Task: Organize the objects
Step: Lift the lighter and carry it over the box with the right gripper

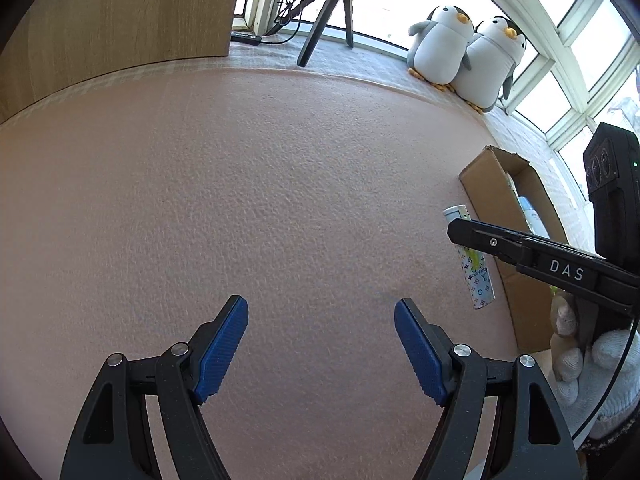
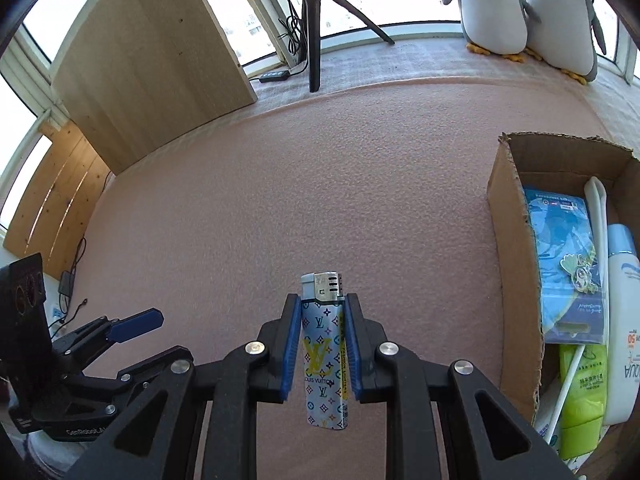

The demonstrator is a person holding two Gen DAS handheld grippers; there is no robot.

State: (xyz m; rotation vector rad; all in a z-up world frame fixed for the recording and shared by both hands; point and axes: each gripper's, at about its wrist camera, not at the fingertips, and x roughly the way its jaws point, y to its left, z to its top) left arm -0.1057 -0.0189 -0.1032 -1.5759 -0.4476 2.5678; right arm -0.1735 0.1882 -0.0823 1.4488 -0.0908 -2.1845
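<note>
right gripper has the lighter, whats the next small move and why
Probably carry it right, over the cardboard box. The right gripper is shut on the lighter, the box stands open to its right with other items inside, and the left gripper is open and empty.

Two grippers: the right gripper (image 2: pixel 321 344) and the left gripper (image 1: pixel 321 346). One lighter (image 2: pixel 324 350). One cardboard box (image 2: pixel 510 216), and inside it one blue packet (image 2: pixel 560 240), one white bottle (image 2: pixel 622 320), one green packet (image 2: pixel 580 392) and one white stick-like item (image 2: pixel 596 216) can be counted; more may be hidden. Two plush penguins (image 1: pixel 466 54). One tripod (image 2: pixel 314 28). One wooden board (image 2: pixel 148 60). One gloved hand (image 1: pixel 580 364), seen in the left wrist view. One pink mat (image 1: pixel 256 200)
</note>
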